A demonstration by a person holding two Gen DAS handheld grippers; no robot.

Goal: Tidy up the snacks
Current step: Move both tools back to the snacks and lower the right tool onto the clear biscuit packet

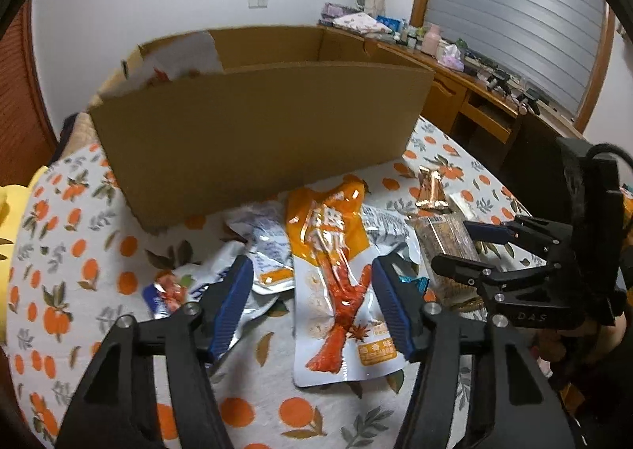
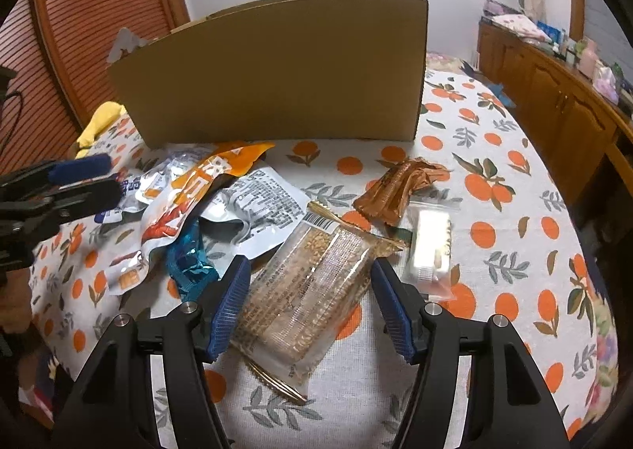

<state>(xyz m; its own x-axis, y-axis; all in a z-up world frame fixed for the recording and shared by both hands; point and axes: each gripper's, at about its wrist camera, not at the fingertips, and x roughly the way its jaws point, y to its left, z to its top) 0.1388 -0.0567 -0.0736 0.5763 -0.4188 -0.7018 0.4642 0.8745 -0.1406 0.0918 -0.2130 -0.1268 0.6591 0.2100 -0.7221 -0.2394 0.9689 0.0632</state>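
An orange-and-white snack pouch (image 1: 336, 290) with a red chicken foot printed on it lies flat on the table between the fingers of my left gripper (image 1: 312, 287). The pads stand beside its edges without squeezing it, so that gripper is open. My right gripper (image 2: 310, 290) straddles a clear pack of brown crackers (image 2: 308, 290), also open, with its pads close to the pack's sides. In the left wrist view, the right gripper (image 1: 467, 247) hangs over that cracker pack (image 1: 447, 239). A large open cardboard box (image 1: 257, 132) stands behind the snacks.
More snacks lie loose on the orange-print tablecloth (image 2: 494, 211): a brown wrapper (image 2: 399, 188), a small white pack (image 2: 429, 247), a teal wrapper (image 2: 188, 263), a silver pouch (image 2: 261, 203) and a blue-and-white pouch (image 1: 178, 287). A wooden sideboard (image 2: 554, 101) lines the right.
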